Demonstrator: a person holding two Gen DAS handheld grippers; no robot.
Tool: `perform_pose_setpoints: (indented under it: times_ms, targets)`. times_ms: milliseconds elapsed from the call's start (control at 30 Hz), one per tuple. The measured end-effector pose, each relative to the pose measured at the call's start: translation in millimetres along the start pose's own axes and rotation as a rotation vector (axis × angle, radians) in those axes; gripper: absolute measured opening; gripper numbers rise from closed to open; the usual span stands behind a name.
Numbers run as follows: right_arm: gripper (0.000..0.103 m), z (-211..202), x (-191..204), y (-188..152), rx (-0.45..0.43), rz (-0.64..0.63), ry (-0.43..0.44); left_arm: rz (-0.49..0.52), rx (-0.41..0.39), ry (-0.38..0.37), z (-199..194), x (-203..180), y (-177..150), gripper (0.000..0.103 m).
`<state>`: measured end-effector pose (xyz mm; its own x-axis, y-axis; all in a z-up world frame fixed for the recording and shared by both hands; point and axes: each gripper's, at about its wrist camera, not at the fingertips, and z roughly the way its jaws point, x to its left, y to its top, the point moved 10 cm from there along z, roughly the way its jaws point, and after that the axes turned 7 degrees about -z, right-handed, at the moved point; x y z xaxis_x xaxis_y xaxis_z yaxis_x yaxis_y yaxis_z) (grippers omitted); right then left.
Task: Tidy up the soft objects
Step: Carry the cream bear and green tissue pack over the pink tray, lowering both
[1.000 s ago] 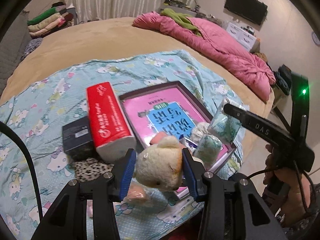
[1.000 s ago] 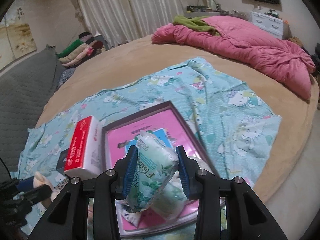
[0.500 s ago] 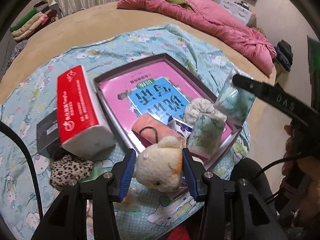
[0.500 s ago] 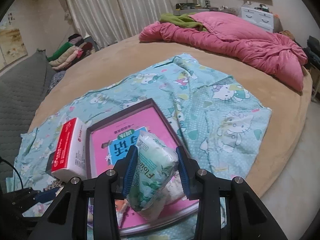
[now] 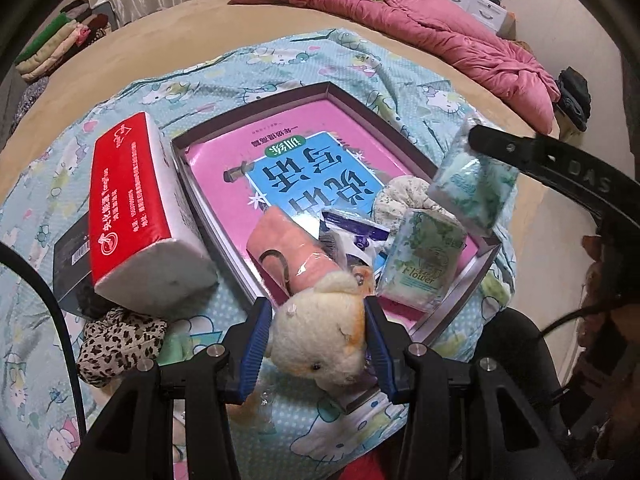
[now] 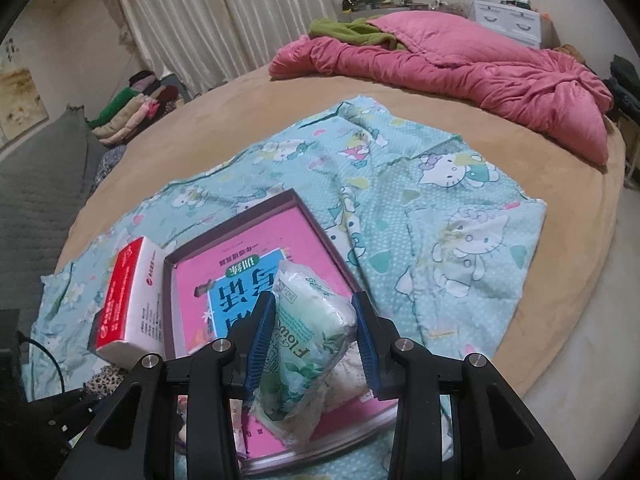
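Over the near edge of the shallow box (image 5: 456, 308) your left gripper (image 5: 318, 346) has dropped lower than a second ago, blue pads still clamped on the plush toy (image 5: 320, 336), so release looks close. Your right gripper (image 6: 316, 340) barely shifted and keeps pinching the green tissue pack (image 6: 308, 344) above the box's right side. Already inside the box: a second tissue pack (image 5: 420, 260), pink pouch (image 5: 288, 248) and floral bundle (image 5: 404, 196), crowding the near corner. Red tissue box (image 5: 132, 208) and leopard cloth (image 5: 120, 340) lie outside on the blue sheet (image 6: 440, 240)
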<state>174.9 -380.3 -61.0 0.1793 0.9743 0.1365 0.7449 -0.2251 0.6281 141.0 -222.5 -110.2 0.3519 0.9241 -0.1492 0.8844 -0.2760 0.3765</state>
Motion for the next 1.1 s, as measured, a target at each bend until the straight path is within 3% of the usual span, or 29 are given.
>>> perform_pose_setpoints:
  times_ms: [167,567,1100]
  targets:
    - [0.041,23,-5,1,0.013,0.051,-0.014,-0.001,-0.003,-0.015,2,-1,1,0.047]
    - [0.041,72,0,-13,0.097,-0.008,-0.061,-0.017,0.009,-0.023,9,1,5,0.047]
    - [0.046,65,-3,-5,0.058,0.016,-0.027,-0.042,0.019,-0.047,14,2,7,0.048]
